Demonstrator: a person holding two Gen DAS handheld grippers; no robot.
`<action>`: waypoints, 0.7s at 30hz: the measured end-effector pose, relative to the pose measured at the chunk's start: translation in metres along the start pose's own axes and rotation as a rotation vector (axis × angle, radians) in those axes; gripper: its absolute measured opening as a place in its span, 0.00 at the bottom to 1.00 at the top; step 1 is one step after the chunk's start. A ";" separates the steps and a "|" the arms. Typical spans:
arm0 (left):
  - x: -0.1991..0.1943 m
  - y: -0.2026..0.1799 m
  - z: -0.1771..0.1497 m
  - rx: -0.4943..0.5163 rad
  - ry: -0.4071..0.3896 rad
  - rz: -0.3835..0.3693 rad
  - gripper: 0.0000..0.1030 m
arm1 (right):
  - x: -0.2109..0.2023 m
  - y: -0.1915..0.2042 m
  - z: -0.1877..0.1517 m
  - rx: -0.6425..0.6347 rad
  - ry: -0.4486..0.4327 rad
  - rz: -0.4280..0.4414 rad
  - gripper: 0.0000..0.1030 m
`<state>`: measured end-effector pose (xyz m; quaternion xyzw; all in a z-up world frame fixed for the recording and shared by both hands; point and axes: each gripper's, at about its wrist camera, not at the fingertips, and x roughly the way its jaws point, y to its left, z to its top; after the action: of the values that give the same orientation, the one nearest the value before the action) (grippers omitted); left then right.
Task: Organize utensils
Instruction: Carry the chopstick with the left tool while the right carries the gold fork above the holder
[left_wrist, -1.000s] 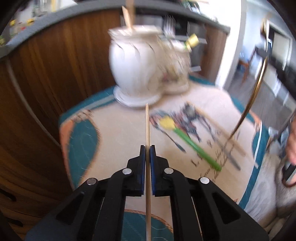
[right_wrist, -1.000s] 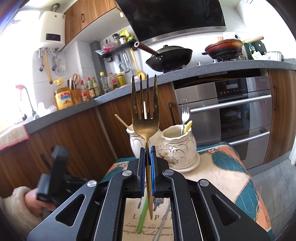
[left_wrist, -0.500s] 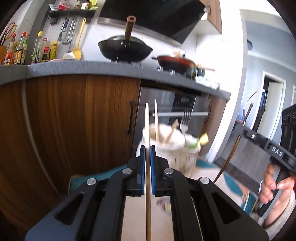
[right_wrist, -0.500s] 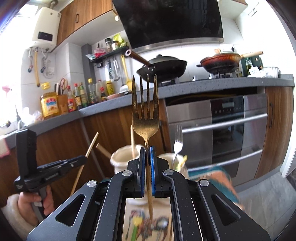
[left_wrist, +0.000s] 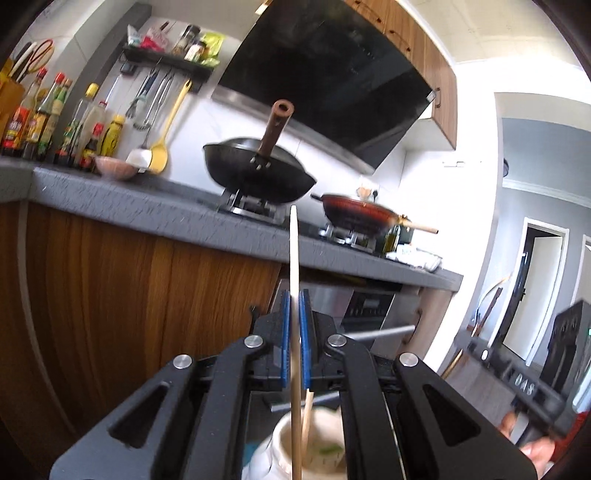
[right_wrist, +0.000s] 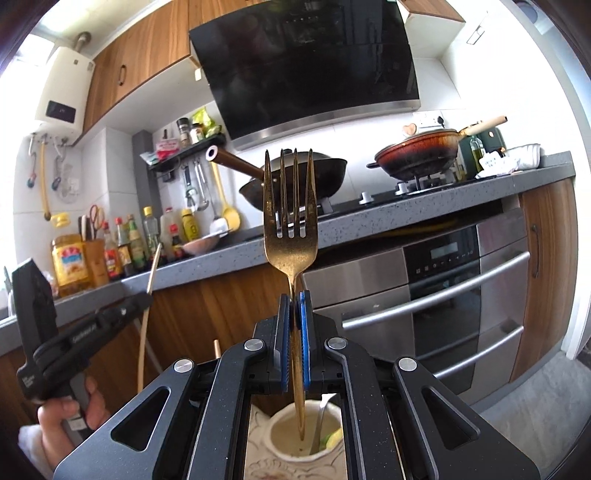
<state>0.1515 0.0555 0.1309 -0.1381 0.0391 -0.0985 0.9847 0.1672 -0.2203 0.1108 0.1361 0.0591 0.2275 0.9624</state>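
My left gripper (left_wrist: 293, 295) is shut on a wooden chopstick (left_wrist: 294, 254) held upright, its lower end over the mouth of a white ceramic jar (left_wrist: 284, 439) that holds another chopstick. My right gripper (right_wrist: 294, 297) is shut on a gold fork (right_wrist: 290, 225), tines up, its handle end dipping into the mouth of a second white jar (right_wrist: 284, 424) that holds a silver utensil and something yellow-green. The left gripper (right_wrist: 144, 299) with its chopstick also shows at the left of the right wrist view.
A kitchen counter (right_wrist: 406, 206) with a black wok (right_wrist: 325, 173) and a red pan (right_wrist: 417, 155) stands behind, over an oven (right_wrist: 443, 295) and wooden cabinets. Sauce bottles (right_wrist: 125, 247) line the counter's left. The right gripper's handle (left_wrist: 528, 384) is at the right.
Both grippers have risen and tilted upright, bringing chopstick and fork over the jars. The table mat has dropped out of view; the jar mouths now sit directly below the fingers.
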 end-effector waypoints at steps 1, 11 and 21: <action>0.004 -0.002 0.001 0.008 -0.011 0.006 0.05 | 0.002 -0.001 -0.002 -0.002 -0.003 0.002 0.06; 0.034 -0.005 -0.028 0.035 0.038 0.019 0.05 | 0.024 -0.011 -0.023 -0.014 0.084 -0.004 0.06; 0.006 0.006 -0.052 0.050 0.069 -0.002 0.05 | 0.038 -0.009 -0.058 -0.042 0.195 -0.037 0.06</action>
<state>0.1526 0.0461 0.0788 -0.1099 0.0702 -0.1050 0.9859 0.1943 -0.1975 0.0505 0.0919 0.1503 0.2232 0.9587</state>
